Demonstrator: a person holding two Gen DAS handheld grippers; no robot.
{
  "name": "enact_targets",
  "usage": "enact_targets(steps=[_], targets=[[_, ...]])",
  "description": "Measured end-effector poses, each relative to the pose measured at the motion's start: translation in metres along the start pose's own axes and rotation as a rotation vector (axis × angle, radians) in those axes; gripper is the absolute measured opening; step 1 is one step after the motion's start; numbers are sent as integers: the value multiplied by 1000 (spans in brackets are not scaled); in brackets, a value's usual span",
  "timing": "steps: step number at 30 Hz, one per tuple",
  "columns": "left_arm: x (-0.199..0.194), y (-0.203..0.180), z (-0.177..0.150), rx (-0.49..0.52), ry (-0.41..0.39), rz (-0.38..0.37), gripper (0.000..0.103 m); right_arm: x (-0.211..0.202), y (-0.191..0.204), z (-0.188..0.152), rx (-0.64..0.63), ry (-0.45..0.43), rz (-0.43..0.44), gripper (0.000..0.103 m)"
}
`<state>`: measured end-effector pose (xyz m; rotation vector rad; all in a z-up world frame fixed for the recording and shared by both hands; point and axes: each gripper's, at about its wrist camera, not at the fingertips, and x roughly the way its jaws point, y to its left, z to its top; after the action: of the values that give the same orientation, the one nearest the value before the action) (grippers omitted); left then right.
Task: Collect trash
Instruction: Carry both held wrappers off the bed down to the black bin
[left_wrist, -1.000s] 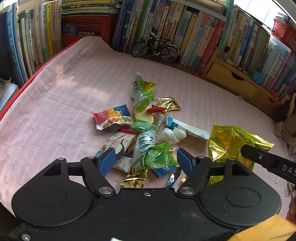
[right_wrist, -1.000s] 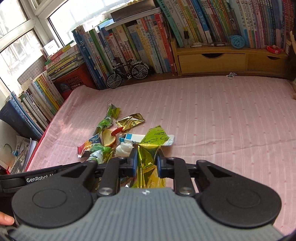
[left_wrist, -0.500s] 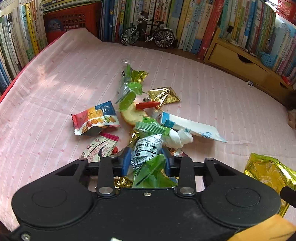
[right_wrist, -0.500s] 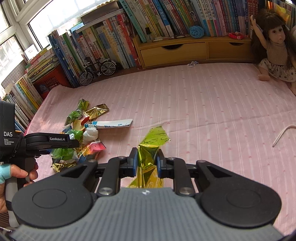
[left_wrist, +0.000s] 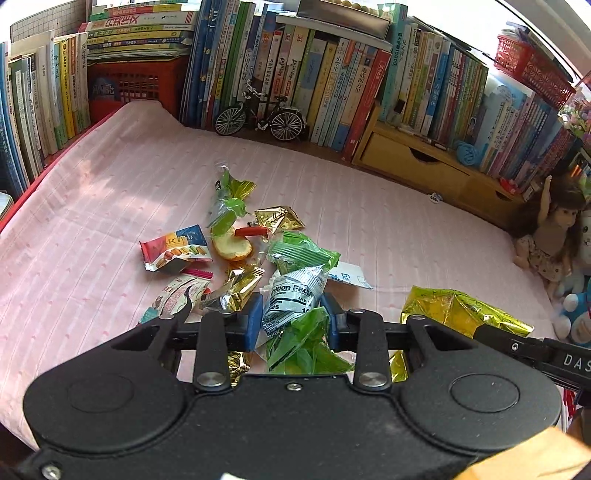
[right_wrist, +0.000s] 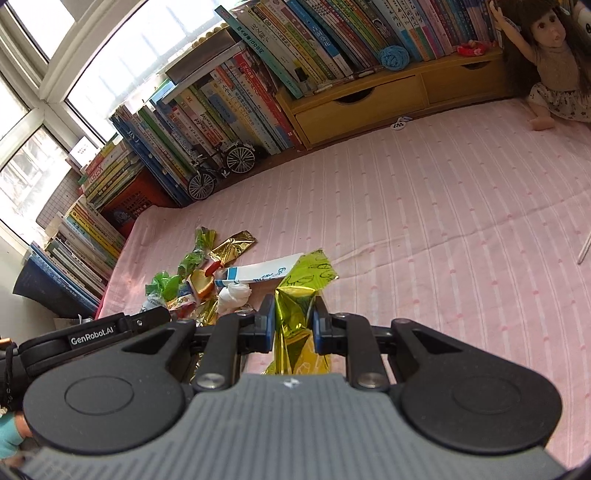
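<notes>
A pile of snack wrappers (left_wrist: 236, 254) lies on the pink bedspread (left_wrist: 110, 206). Above its near edge my left gripper (left_wrist: 291, 317) is shut on a green and silver wrapper (left_wrist: 291, 299) printed with nutrition facts, held clear of the bed. Still in the pile are a macaron packet (left_wrist: 173, 251), a gold wrapper (left_wrist: 279, 218) and a white and blue packet (right_wrist: 266, 273). My right gripper (right_wrist: 293, 321) is shut on a crumpled gold-green foil bag (right_wrist: 303, 291), which hangs just right of the left gripper as the same foil bag (left_wrist: 454, 310).
Rows of books (left_wrist: 332, 74) line the back and left edges, with a toy bicycle (left_wrist: 260, 118) and a red crate (left_wrist: 136, 88) in front. A wooden drawer unit (right_wrist: 388, 107) and a doll (right_wrist: 554, 62) stand at the right. Bare bedspread stretches right of the pile.
My left gripper closed on the green and silver wrapper and lifted it back from the pile. The right gripper kept hold of the foil bag, swung right and rolled.
</notes>
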<state>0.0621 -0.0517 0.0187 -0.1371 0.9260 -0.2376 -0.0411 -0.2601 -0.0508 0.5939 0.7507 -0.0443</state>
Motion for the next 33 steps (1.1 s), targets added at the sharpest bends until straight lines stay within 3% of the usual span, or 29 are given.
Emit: enact_targets(steps=[15,25,33], targets=[[-65,65,-66,-41,20,82,32,-13,43,-38,-76,99,95,23],[-99,129,-120,-115,55,107,32,-15,94,-95,-184,178,123,23],[-111,164,-170,-137,136,91,32,-14,123,-158,-236,256,103,23]])
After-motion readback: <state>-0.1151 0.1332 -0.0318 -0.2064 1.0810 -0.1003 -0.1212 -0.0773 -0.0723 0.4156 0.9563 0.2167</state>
